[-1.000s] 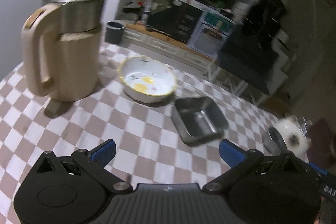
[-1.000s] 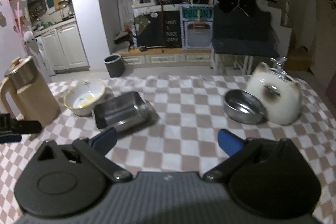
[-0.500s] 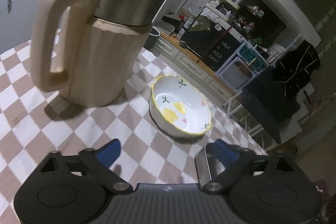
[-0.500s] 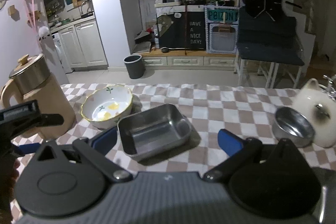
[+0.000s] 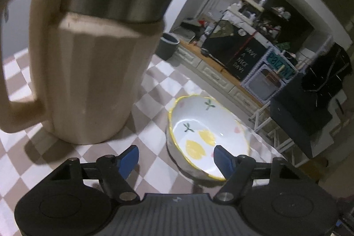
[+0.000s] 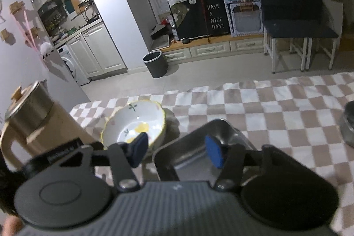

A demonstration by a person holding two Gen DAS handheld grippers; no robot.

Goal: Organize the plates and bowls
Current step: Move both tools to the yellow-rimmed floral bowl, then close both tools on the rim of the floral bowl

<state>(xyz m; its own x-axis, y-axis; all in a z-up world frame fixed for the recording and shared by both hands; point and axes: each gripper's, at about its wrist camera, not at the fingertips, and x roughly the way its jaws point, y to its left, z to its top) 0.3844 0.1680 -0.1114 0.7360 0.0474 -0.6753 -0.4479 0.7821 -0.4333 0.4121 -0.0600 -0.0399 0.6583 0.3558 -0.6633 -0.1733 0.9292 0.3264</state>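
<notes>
A white bowl with a yellow rim and lemon print point(image 5: 208, 136) sits on the checked tablecloth; it also shows in the right wrist view point(image 6: 137, 123). My left gripper point(image 5: 176, 158) is open, its jaws astride the bowl's near left rim, one pad over the bowl and one outside. A rectangular steel tray point(image 6: 199, 147) lies right of the bowl. My right gripper point(image 6: 177, 150) is open, its jaws straddling the tray's near left corner. A round steel bowl point(image 6: 348, 123) sits at the right edge.
A tall beige jug with a steel top point(image 5: 88, 48) stands close left of the bowl, also in the right wrist view point(image 6: 28, 121). The table's far edge point(image 6: 243, 83) runs behind the dishes, with kitchen floor and a bin point(image 6: 156, 63) beyond.
My left gripper has moved forward to the lemon bowl and narrowed around its rim. My right gripper has moved left and down onto the steel tray and narrowed.
</notes>
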